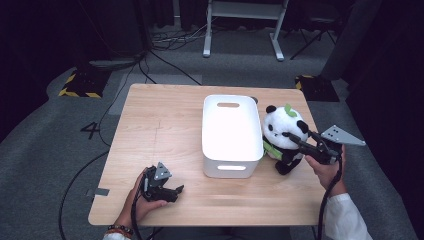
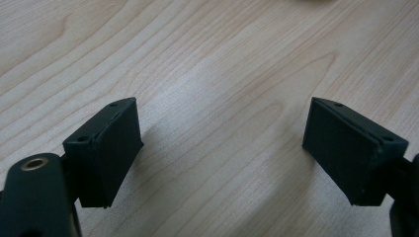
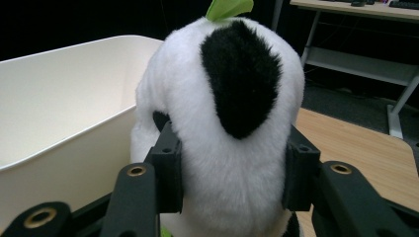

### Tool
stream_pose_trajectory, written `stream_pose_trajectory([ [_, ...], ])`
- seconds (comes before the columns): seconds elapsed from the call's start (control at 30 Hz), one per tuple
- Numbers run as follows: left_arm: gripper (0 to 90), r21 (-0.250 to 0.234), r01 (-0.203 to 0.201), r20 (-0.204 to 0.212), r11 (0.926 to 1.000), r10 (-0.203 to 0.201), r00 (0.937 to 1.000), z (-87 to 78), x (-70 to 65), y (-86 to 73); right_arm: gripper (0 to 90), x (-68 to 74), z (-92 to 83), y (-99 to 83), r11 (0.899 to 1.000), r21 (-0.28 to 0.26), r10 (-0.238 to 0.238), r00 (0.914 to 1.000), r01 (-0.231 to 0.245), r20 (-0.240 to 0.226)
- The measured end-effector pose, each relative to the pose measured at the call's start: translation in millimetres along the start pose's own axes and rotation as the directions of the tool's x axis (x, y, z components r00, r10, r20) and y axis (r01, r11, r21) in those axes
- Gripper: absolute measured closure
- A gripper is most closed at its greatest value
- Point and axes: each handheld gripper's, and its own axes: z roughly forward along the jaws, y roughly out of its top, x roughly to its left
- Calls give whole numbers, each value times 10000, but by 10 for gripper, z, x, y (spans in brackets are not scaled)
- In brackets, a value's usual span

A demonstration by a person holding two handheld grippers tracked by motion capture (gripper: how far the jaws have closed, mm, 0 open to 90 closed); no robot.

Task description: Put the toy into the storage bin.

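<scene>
I have the right gripper [image 1: 300, 141] clamped on the panda [image 1: 283, 134], which sits at centre right of the high view, just beside the right wall of the bin [image 1: 231, 134]. In the right gripper view the two pads press into the white plush at either side of the panda [image 3: 232, 123], below its head, and the fur bulges over them; I judge that a grip low on the body is chosen because the stuffing there gives the pads something to bite. The panda stands upright with its dark feet toward the table [image 1: 160, 130], so I can't tell whether it bears on the wood or already hangs from the grip.

The bin is empty and open at the top, and its near wall fills the left of the right gripper view [image 3: 64, 148]. I take it as the goal: the toy needs only to go up and over that rim.

My left gripper [image 1: 172, 191] rests at lower left of the high view, well apart from both things. Its jaws stand wide and released, with nothing but bare wood [image 2: 222, 98] between them. I keep it parked there, I think, so it stays out of the right arm's path.
</scene>
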Motion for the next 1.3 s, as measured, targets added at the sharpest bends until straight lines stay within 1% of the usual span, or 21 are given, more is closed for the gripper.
stream_pose_trajectory([
  [0.27,150,9,24,12,10000,-24,10000,0,1,0,541,-15,-74,70,9997,-226,-111,9999,112,44],
  [0.4,150,8,24,14,10000,-24,10000,0,2,0,542,-23,-111,112,9992,-391,-123,9999,122,-14],
  [0.5,150,6,30,13,10000,-30,10000,1,1,1,543,-41,-154,145,9984,-568,-20,9999,13,-110],
  [0.63,151,4,-2,9,10000,2,10000,1,0,1,543,-41,-224,201,9970,-776,-82,10000,79,-34],
  [0.77,150,2,34,15,10000,-34,10000,4,-1,4,543,-42,-296,262,9956,-934,-31,10000,24,-80],
  [0.93,151,4,20,-4,10000,-20,10000,3,-2,3,542,-32,-372,360,9935,-1127,-170,9998,157,-107],
  [1.03,151,5,26,7,10000,-26,10000,3,0,4,543,-27,-411,430,9919,-1259,-181,9997,159,-166],
  [1.3,151,1,20,1,10000,-20,10000,3,-1,3,543,43,-470,582,9870,-1557,-448,9986,400,-278],
])
